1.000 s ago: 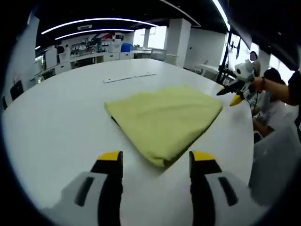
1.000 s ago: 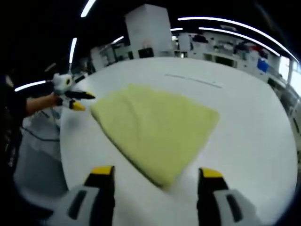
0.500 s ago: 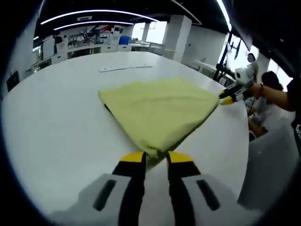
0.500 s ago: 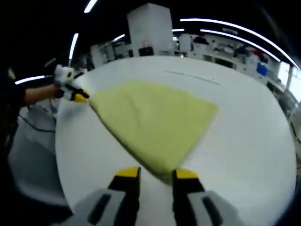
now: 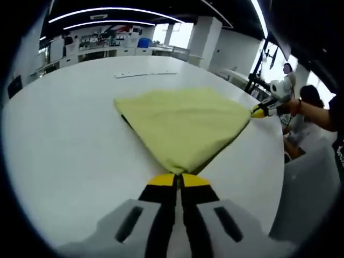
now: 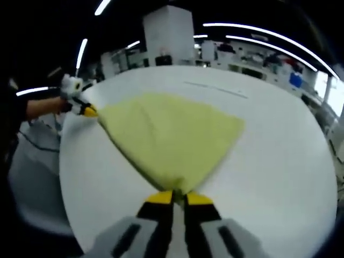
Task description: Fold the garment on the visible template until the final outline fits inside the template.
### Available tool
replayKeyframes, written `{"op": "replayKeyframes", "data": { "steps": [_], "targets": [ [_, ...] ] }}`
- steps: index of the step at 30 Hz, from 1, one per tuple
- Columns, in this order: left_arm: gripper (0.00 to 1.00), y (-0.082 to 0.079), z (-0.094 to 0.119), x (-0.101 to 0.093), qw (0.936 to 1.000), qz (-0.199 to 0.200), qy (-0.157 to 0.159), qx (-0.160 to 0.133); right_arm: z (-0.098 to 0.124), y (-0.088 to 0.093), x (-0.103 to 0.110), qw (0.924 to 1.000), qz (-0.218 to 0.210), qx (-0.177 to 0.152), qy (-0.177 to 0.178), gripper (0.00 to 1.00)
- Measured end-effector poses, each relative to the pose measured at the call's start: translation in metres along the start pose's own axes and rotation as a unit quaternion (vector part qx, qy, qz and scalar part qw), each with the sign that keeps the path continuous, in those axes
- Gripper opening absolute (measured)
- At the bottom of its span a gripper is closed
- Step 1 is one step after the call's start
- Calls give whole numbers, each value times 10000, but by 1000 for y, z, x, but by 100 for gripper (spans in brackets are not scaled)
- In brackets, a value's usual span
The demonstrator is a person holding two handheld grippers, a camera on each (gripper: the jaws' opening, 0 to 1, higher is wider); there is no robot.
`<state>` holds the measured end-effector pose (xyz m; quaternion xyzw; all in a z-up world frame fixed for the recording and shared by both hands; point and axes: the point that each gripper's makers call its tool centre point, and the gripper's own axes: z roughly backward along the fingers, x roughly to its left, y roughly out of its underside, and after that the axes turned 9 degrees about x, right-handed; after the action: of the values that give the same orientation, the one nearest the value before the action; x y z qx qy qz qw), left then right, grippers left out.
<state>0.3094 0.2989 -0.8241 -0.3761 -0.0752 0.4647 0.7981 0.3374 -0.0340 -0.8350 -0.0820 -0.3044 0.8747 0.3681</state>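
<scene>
Fingers of two grippers pinch one garment.

We see a bright, evenly lit room: long ceiling light strips arc far above the left gripper, and daylight glows in windows beyond it. The white desk carries a soft sheen, with only faint shadow under the yellow garment. Fisheye bending curves everything toward the edges. The right gripper view is softer, slightly blurred throughout.
</scene>
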Motion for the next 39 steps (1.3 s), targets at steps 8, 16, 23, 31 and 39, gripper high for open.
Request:
{"op": "replayKeyframes", "data": {
  "steps": [8, 16, 23, 31, 39],
  "targets": [
    [0, 2, 5, 7, 9990, -357, -207, 177, 4, 2, -4, 9999, 85, 71, 45, 0],
    [0, 4, 5, 0, 9986, -423, -198, 228, 6, 3, -6, 9999, 86, 82, 15, 0],
    [0, 9, 8, -6, 9984, -462, -174, 266, 9, 5, -5, 9999, 91, 126, -15, 0],
    [0, 14, 10, -16, 9982, -501, -143, 311, 13, 13, -3, 9997, 116, 228, -41, 0],
    [0, 18, 12, -22, 9986, -428, -66, 297, 16, 20, 0, 9996, 89, 263, -64, 0]
  ]
}}
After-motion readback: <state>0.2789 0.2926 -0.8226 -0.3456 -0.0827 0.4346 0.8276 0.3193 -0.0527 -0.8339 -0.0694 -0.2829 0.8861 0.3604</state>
